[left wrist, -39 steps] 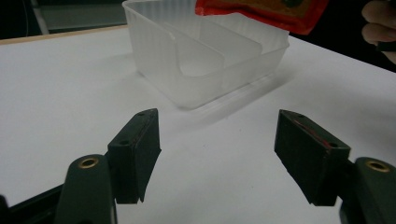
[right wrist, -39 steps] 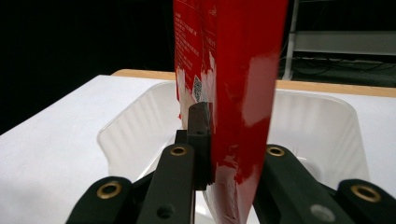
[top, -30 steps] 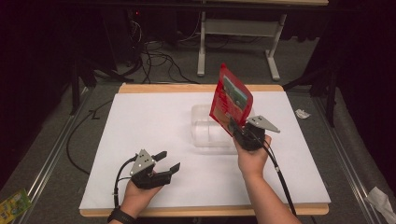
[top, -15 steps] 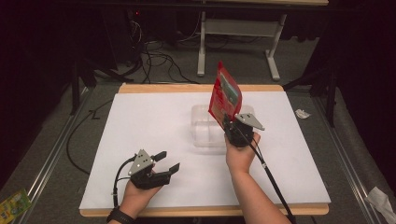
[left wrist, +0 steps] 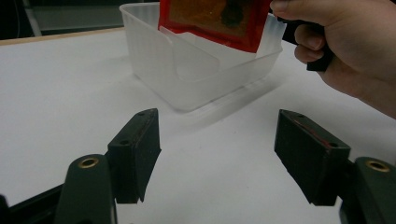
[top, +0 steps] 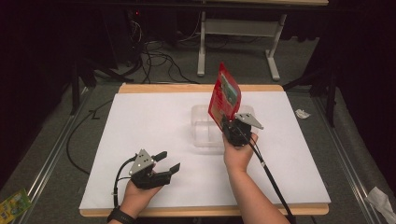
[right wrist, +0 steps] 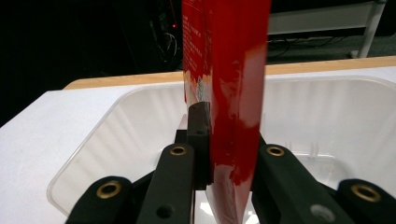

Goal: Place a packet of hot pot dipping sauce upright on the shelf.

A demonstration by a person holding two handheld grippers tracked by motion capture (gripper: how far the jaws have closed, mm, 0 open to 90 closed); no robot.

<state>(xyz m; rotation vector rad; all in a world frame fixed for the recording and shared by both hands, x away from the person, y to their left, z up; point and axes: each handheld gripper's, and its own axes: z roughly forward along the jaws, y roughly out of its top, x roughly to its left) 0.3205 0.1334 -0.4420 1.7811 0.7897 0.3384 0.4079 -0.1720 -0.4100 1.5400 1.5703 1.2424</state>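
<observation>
The right gripper (top: 232, 128) has its jaws clamped tight on the lower edge of a red foil pouch (top: 224, 96), holding it upright and a little tilted right over the clear plastic tub (top: 201, 127), which sits on the white table (top: 140, 112) toward its far middle. From the right gripper view the red foil pouch (right wrist: 226, 93) stands pinched between the two black jaws above the tub's hollow. Nearer the person than the tub and off to its left, the left gripper (top: 168, 161) rests low on the table with its jaws spread wide and nothing between them.
</observation>
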